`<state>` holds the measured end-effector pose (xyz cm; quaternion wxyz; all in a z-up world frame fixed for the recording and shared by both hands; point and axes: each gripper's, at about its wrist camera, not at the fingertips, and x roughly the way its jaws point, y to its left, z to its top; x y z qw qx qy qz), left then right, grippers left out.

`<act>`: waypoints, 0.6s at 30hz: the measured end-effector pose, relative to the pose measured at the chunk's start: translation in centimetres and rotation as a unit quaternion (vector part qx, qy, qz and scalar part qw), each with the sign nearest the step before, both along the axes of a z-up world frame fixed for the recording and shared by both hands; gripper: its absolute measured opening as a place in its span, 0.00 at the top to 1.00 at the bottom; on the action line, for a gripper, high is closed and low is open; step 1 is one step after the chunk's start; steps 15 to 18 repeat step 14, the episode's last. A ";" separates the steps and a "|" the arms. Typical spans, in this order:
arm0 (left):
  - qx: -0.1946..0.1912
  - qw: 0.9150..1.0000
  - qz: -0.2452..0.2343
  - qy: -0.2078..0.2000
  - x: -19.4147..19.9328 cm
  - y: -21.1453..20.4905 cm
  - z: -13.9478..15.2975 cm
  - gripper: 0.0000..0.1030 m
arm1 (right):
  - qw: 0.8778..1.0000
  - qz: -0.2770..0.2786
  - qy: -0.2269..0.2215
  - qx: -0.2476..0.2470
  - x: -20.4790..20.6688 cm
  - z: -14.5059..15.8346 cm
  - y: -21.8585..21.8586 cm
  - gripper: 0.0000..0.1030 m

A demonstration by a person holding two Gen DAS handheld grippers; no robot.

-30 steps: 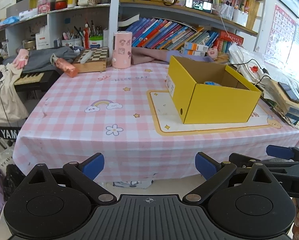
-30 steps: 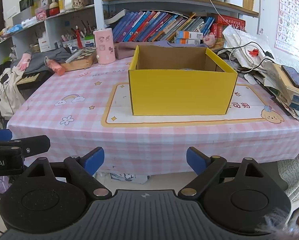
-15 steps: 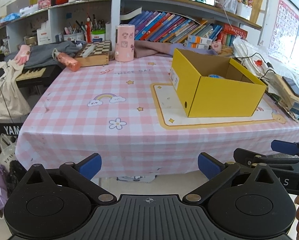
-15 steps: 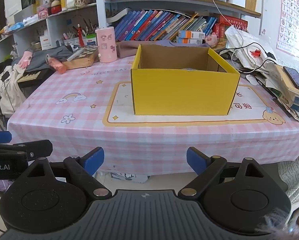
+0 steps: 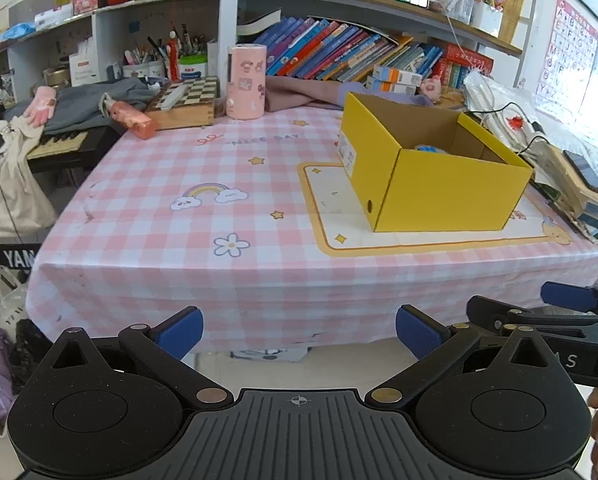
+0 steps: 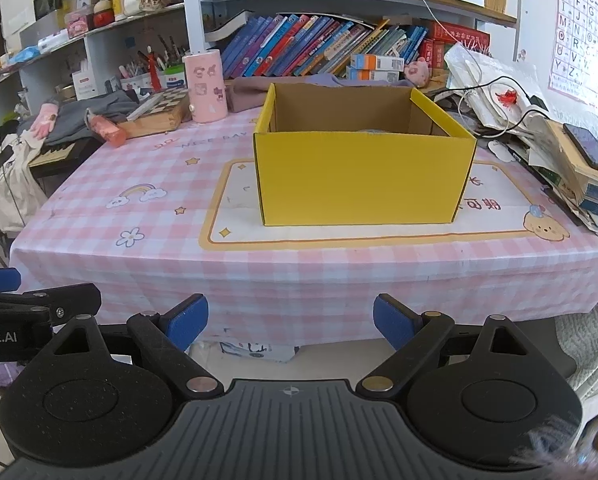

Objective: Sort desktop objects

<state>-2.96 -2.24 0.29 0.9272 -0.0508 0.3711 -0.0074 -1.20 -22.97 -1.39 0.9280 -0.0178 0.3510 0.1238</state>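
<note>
The yellow box (image 6: 361,178) stands on the worktop (image 6: 139,216), well beyond both hand-held grippers (left (image 5: 299,330), right (image 6: 290,322)), whose jaws are apart and empty.

Upper centre of the frame: a row of books (image 6: 323,46) on the shelf. Upper left: a chessboard box (image 6: 159,110) beside a pink cylindrical container (image 6: 205,86) (upright). Far right: a phone (image 6: 591,154) atop stacked books.

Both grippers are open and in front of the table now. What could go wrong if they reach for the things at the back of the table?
1. The yellow box stands between the right gripper and the back; an arm could knock or push it.
2. The pink cylinder stands upright and may tip.
3. The left gripper hangs close beside the right; they could collide.
</note>
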 end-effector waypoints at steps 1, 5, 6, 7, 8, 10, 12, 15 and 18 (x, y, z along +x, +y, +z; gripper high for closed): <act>-0.002 1.000 -0.001 0.001 0.0 0.0 0.0 0.00 | 1.000 0.000 0.001 0.000 0.0 0.0 0.0 0.13; 0.000 1.000 0.002 -0.003 0.1 0.0 0.0 0.00 | 1.000 0.000 0.006 0.002 0.2 -0.1 0.0 0.13; 0.000 1.000 0.002 -0.003 0.1 -0.1 0.0 0.00 | 1.000 -0.001 0.007 0.002 0.2 -0.2 0.0 0.13; 0.000 1.000 0.002 -0.004 0.1 -0.1 0.0 0.00 | 1.000 -0.002 0.008 0.003 0.3 -0.2 -0.1 0.13; -0.001 1.000 0.001 -0.005 0.2 0.0 0.0 0.00 | 1.000 -0.003 0.009 0.004 0.4 -0.2 -0.1 0.13; -0.001 1.000 0.001 -0.007 0.3 -0.1 0.0 0.00 | 1.000 -0.003 0.012 0.004 0.6 -0.3 -0.1 0.13; 0.000 1.000 0.000 -0.008 0.4 -0.2 0.0 0.00 | 1.000 0.000 0.015 0.002 0.8 -0.3 -0.1 0.13; 0.003 1.000 -0.001 -0.009 0.6 -0.3 0.0 0.00 | 1.000 0.002 0.017 0.000 1.0 -0.4 0.0 0.13; 0.003 1.000 -0.001 -0.009 0.6 -0.3 0.0 0.00 | 1.000 0.002 0.017 0.000 1.0 -0.4 0.0 0.13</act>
